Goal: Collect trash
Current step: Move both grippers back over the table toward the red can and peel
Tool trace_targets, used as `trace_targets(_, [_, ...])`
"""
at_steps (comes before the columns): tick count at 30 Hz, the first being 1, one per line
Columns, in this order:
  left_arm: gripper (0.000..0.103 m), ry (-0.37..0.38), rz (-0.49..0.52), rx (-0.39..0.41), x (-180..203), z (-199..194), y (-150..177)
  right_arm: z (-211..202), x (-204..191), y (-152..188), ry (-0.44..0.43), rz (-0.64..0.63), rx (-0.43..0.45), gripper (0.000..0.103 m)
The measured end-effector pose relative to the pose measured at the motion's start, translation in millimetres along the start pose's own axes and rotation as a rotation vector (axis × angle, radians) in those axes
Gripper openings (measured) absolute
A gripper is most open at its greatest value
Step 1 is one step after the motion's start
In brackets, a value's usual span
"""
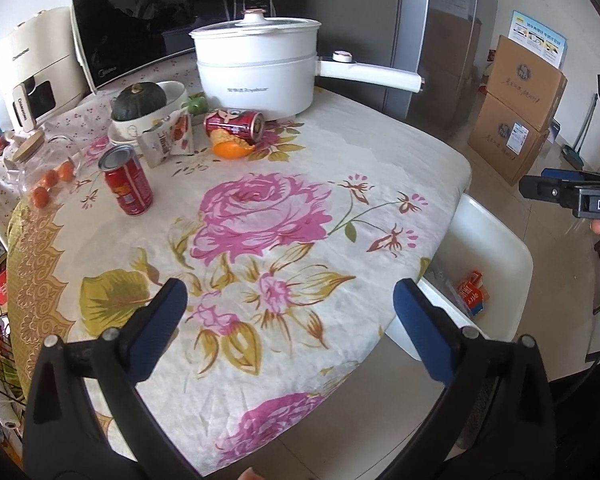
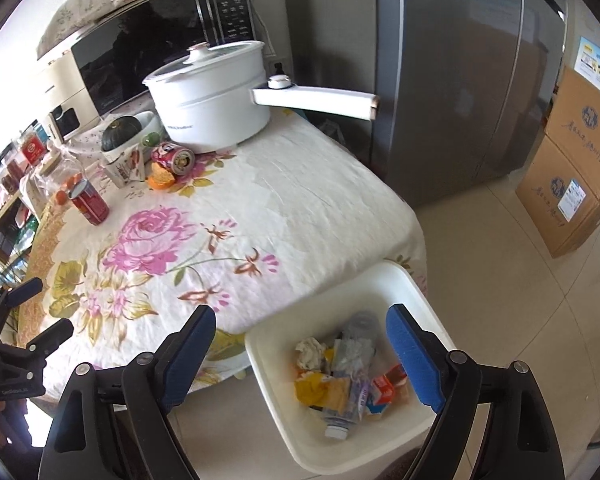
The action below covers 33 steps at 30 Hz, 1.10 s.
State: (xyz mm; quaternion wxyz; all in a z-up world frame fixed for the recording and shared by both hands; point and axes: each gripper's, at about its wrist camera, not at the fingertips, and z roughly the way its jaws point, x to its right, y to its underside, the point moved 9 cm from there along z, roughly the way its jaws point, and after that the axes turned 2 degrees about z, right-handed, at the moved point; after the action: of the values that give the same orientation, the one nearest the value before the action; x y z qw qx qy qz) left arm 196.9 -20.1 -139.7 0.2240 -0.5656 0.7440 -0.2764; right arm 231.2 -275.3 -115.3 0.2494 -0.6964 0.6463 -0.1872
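While over the bin (image 2: 400,276), the right hand-held gripper (image 2: 300,344) gapes wide, empty.

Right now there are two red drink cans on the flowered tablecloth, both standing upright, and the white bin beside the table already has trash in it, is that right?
Not quite. Only the red drink can nearer the glass jar stands upright; the other red can lies on its side by the white electric pot, as the left wrist view shows. Both are on the flowered tablecloth, and the white bin does hold trash.
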Motion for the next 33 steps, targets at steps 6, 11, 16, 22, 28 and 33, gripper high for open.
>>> trace_targets(6, [0.102,-0.044,-0.055,0.015,-30,-10,3,1,-39,-11,-0.049,-0.003,0.032,0.101])
trace_targets(11, [0.102,-0.083,-0.113,0.019,-59,-16,7,7,-71,-19,-0.086,-0.001,0.049,0.101])
trace_targets(16, [0.102,-0.148,-0.169,0.046,-89,-24,9,12,-98,-27,-0.107,0.004,0.077,0.101])
trace_targets(22, [0.102,-0.203,-0.223,0.041,-120,-23,16,18,-120,-38,-0.135,0.037,0.101,0.102])
trace_targets(28, [0.102,-0.248,-0.259,0.058,-146,-22,17,31,-133,-45,-0.133,0.057,0.116,0.102])
trace_targets(33, [0.103,-0.253,-0.285,0.059,-166,-15,19,40,-144,-51,-0.111,0.027,0.145,0.102])
